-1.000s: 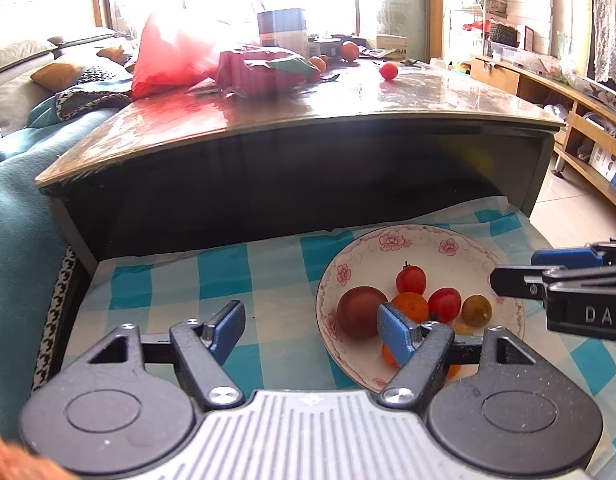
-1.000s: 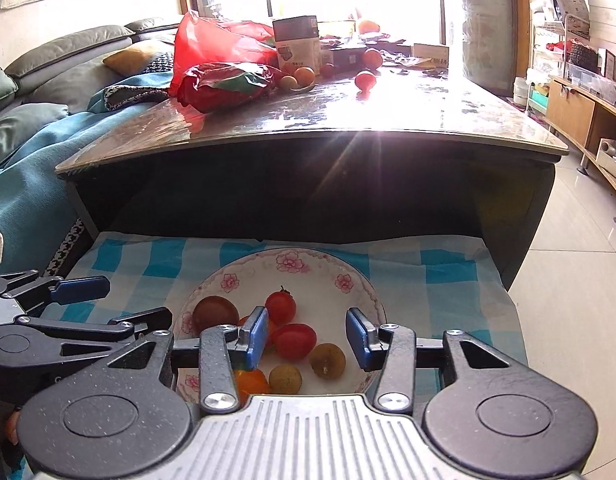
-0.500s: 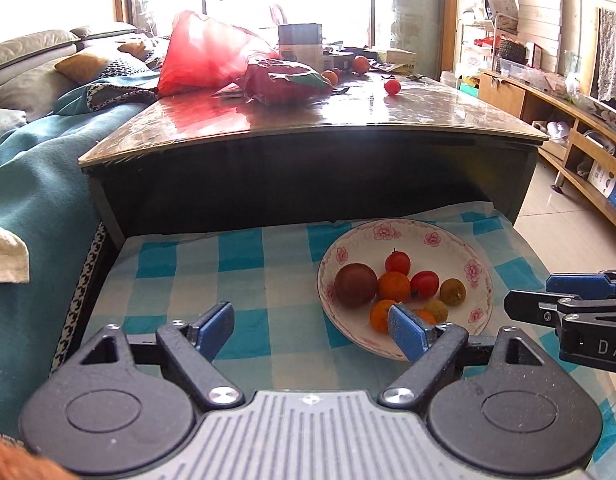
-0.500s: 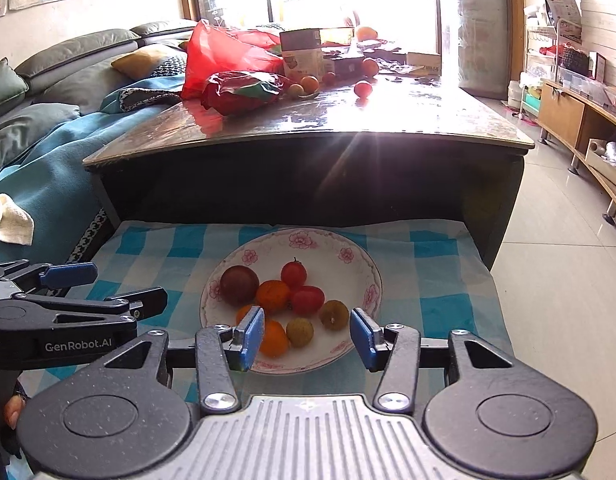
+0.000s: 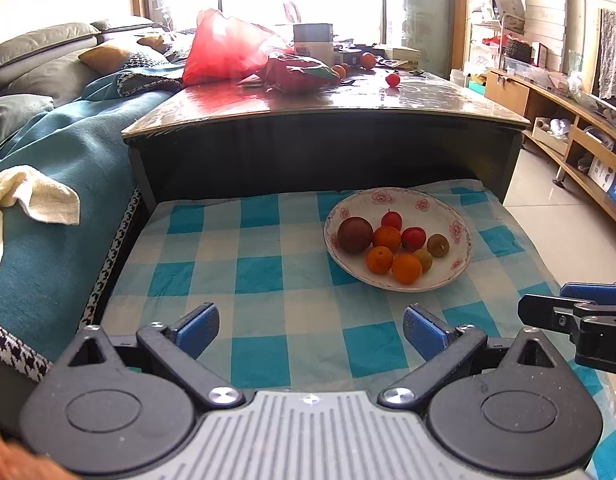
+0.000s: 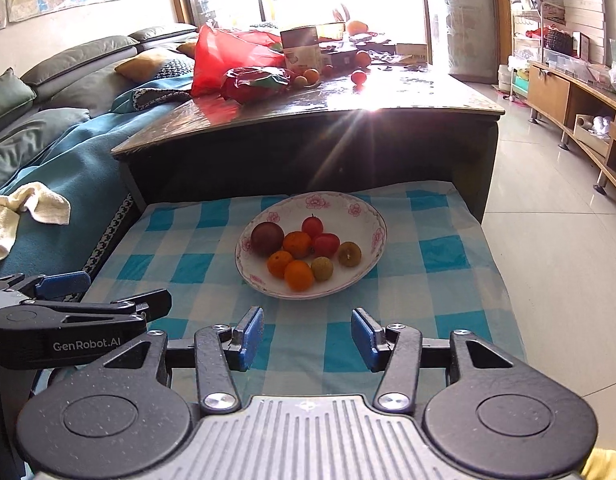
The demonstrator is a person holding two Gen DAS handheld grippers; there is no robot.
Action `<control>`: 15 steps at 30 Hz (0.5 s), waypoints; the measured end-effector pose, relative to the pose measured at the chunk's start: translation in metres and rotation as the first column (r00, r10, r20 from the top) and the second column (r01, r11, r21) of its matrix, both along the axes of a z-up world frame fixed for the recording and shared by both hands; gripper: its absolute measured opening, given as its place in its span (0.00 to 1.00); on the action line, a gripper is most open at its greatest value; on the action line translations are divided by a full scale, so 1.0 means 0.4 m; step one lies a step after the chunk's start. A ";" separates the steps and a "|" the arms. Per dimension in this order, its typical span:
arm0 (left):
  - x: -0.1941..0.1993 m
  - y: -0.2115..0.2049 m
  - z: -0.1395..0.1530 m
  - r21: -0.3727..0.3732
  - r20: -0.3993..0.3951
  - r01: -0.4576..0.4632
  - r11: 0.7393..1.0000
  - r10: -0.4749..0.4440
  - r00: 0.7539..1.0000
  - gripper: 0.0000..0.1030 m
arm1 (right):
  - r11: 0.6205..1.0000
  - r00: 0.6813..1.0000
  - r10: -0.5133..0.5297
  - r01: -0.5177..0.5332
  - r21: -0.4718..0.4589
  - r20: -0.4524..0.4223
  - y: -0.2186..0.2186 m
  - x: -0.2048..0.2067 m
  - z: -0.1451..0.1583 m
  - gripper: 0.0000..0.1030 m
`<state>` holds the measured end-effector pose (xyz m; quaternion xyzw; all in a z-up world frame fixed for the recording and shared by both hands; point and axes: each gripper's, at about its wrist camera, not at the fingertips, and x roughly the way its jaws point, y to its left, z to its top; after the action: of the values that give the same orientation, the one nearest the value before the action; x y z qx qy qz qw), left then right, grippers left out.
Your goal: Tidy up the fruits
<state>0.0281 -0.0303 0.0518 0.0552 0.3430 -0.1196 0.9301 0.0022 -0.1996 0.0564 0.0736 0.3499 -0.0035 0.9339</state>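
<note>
Both grippers have backed off from the plate [image 5: 460,236] since 1 s ago; it now sits farther ahead w/ bare checked cloth [image 5: 267,312] between. Left gripper [image 5: 310,328] jaws wide apart, empty; right gripper [image 6: 306,337] jaws apart, empty. Plate holds 8 fruits: 1 dark round one [image 6: 267,238], 3 oranges [image 6: 297,244], 2 red tomatoes [image 6: 326,244], 2 small brownish ones [image 6: 350,254]. Behind the plate: dark table [image 6: 308,148] w/ red bag [image 6: 227,56], more fruit. Sofa [image 5: 47,148] left of plate.
</note>
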 end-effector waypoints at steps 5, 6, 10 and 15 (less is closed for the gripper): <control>-0.055 0.008 0.008 0.001 0.010 0.004 1.000 -0.004 1.000 1.00 | 1.000 1.000 -0.014 0.014 0.008 0.002 0.003 -0.060 0.007 0.43; -0.064 0.008 0.009 0.006 0.014 0.003 1.000 -0.003 1.000 1.00 | 1.000 1.000 -0.013 0.013 0.006 0.002 0.007 -0.071 0.008 0.43; -0.095 0.016 0.016 0.009 0.021 0.003 1.000 -0.003 1.000 1.00 | 1.000 1.000 -0.012 0.012 0.004 0.007 0.015 -0.103 0.012 0.44; -0.128 0.039 0.021 -0.027 0.011 -0.007 1.000 0.007 1.000 1.00 | 1.000 1.000 -0.008 0.008 0.006 0.011 0.026 -0.136 0.014 0.44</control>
<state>-0.0230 -0.0146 0.0604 0.0421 0.3362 -0.1206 0.9331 -0.0520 -0.1893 0.0621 0.0778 0.3444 -0.0057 0.9356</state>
